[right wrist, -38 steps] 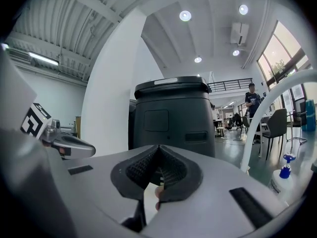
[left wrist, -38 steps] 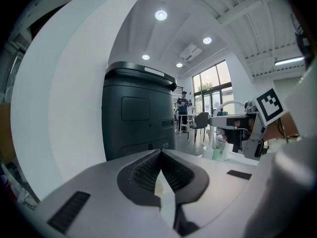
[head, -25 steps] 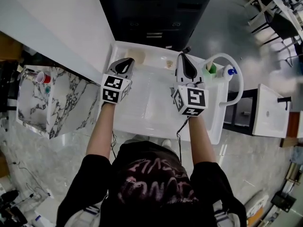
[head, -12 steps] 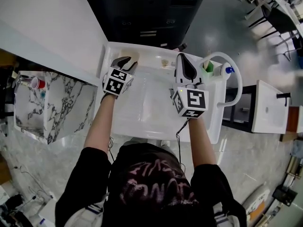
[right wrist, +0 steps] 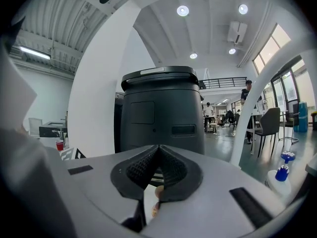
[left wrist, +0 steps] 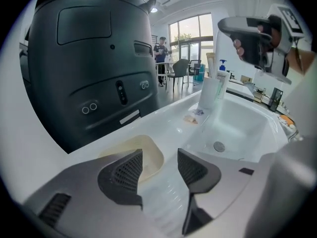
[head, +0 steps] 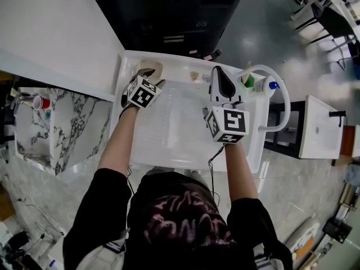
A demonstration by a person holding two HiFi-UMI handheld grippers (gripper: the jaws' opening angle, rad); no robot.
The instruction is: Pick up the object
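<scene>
A cream, shallow rounded dish [head: 152, 67] [left wrist: 144, 154] lies on the white basin's [head: 169, 145] back left corner. My left gripper [head: 148, 76] [left wrist: 159, 165] hovers just short of it. Its jaws are opening, and the ribbed pads [left wrist: 125, 173] touch nothing. The dish shows partly behind the left finger and partly in the gap. My right gripper [head: 220, 82] [right wrist: 158, 170] is shut and empty, held above the basin's right side; in the left gripper view it shows at the upper right [left wrist: 257, 38].
A big dark machine [head: 180, 10] [left wrist: 89, 58] stands right behind the basin. On the back ledge sit a small soap piece [head: 194, 75] [left wrist: 192, 118], a green cup [head: 249, 81] and a blue-topped pump bottle [head: 273, 85]. A white arched tap [head: 284, 103] is at the right. The drain [left wrist: 219, 146] is in the bowl.
My left gripper has moved forward toward the basin's back left corner and its jaws have spread apart. The right gripper has stayed almost where it was, still shut.
</scene>
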